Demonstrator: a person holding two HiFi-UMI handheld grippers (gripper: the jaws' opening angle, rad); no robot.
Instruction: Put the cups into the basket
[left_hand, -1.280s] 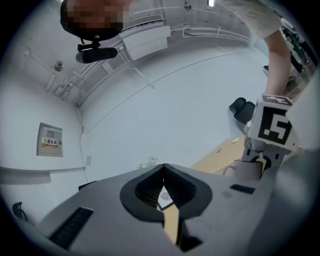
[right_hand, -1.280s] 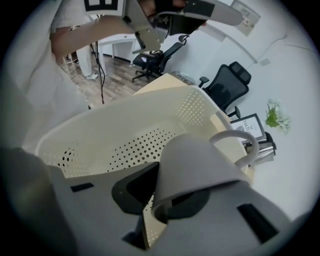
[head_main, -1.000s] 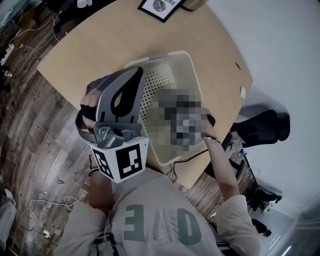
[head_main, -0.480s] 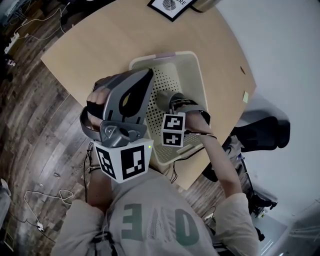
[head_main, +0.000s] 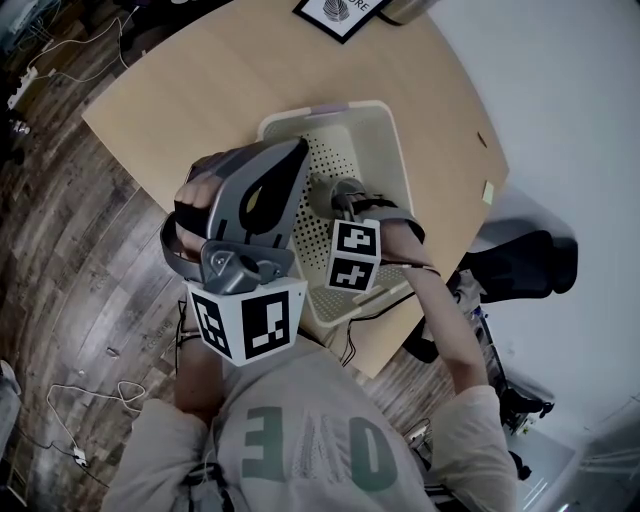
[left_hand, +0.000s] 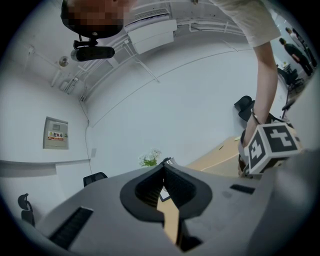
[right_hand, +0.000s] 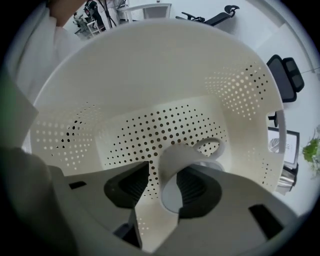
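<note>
A cream perforated basket (head_main: 330, 108) stands on the wooden table. My right gripper (head_main: 328, 196) reaches down into it; its marker cube (head_main: 353, 255) faces up. In the right gripper view a white cup (right_hand: 172, 160) with a loop handle lies on its side just above the dotted basket floor (right_hand: 165, 125), between the jaws of the right gripper (right_hand: 172, 169). Those jaws are opening, and a gap shows between the left pad and the cup. My left gripper (head_main: 290, 152) is held high above the basket's near-left side. The left gripper (left_hand: 165, 162) is shut with nothing in it.
The round table (head_main: 200, 90) ends close behind the basket on the near side. A framed picture (head_main: 335, 12) and a metal object (head_main: 405, 8) sit at the far edge. A black office chair (head_main: 530, 260) stands to the right. Cables lie on the wood floor (head_main: 60, 250).
The right gripper's marker cube has shifted slightly farther into the basket. The left gripper has stayed almost where it was.
</note>
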